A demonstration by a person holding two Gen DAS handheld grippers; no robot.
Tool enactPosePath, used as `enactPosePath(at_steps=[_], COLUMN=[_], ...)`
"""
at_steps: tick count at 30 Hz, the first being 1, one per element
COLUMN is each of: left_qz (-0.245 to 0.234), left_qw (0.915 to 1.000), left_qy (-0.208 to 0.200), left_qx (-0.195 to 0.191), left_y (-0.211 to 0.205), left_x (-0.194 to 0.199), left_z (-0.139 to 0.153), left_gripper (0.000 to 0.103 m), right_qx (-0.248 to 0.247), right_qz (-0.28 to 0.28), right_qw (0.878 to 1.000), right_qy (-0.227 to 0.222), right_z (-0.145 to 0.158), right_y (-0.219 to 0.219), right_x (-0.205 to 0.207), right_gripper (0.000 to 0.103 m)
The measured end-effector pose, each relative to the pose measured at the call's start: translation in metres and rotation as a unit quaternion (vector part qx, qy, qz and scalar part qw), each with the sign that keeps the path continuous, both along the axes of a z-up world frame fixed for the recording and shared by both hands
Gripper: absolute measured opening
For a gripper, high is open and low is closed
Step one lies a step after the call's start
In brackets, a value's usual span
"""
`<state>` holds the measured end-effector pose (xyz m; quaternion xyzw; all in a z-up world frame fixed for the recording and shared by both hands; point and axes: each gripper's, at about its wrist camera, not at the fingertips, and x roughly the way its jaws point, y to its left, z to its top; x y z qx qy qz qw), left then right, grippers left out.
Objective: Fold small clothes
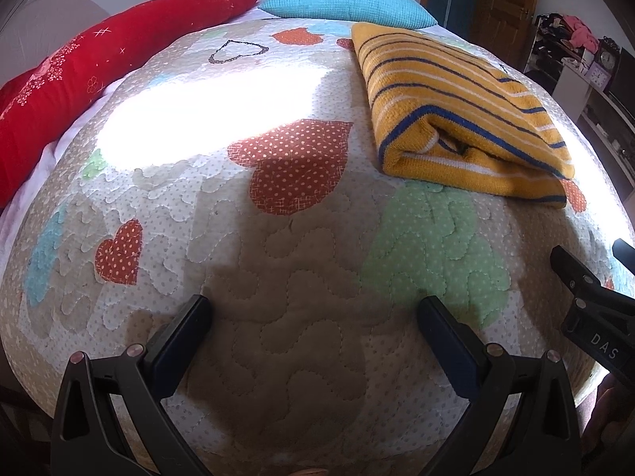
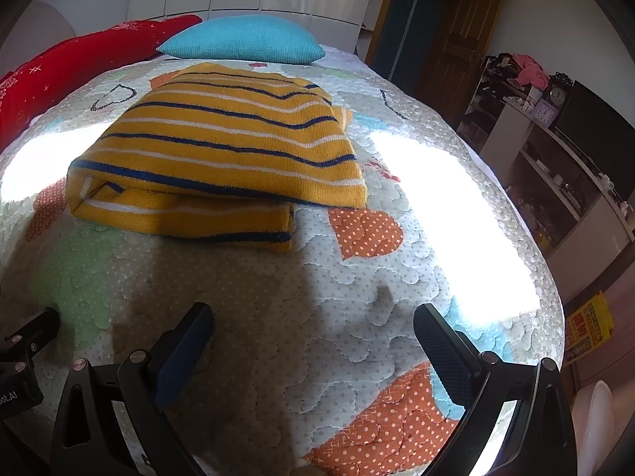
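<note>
A yellow knitted garment with blue and white stripes (image 1: 456,107) lies folded on the quilted bedspread (image 1: 278,277), to the far right of my left gripper (image 1: 313,313). In the right wrist view the folded garment (image 2: 222,158) lies ahead and slightly left of my right gripper (image 2: 313,325). Both grippers are open and empty, hovering low over the quilt near its front edge, apart from the garment. The right gripper's body (image 1: 595,305) shows at the right edge of the left wrist view, and the left gripper's body (image 2: 20,357) at the left edge of the right wrist view.
A long red pillow (image 1: 99,63) lies along the bed's left side and a blue pillow (image 2: 242,39) at the head. Shelves with clutter and a clock (image 2: 555,127) stand to the right. A wooden door (image 2: 448,47) is behind the bed.
</note>
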<state>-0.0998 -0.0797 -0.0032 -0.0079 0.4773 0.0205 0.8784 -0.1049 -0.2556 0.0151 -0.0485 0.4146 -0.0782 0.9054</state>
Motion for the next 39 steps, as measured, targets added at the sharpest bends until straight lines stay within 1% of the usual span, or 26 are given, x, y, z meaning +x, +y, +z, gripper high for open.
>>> enactPosePath(at_steps=[12, 28, 33, 39], left_qz=[0.002, 0.002, 0.004, 0.005], left_qw=[1.0, 1.0, 0.9999, 0.9997], left_qy=[-0.002, -0.007, -0.001, -0.001], left_qx=[0.002, 0.003, -0.014, -0.026], left_y=[-0.001, -0.001, 0.003, 0.006], left_x=[0.0, -0.002, 0.0, -0.001], left_z=[0.0, 0.001, 0.005, 0.01], left_gripper=[0.103, 0.103, 0.103, 0.103], right_qx=[0.001, 0.016, 0.032, 0.018], right_qz=[-0.001, -0.005, -0.008, -0.003], right_qw=[1.0, 1.0, 0.999, 1.0], right_qy=[0.007, 0.01, 0.009, -0.002], right_z=[-0.005, -0.011, -0.011, -0.002], right_y=[-0.001, -0.005, -0.01, -0.005], right_x=[0.003, 0.003, 0.001, -0.003], right_gripper=[0.103, 0.103, 0.103, 0.103])
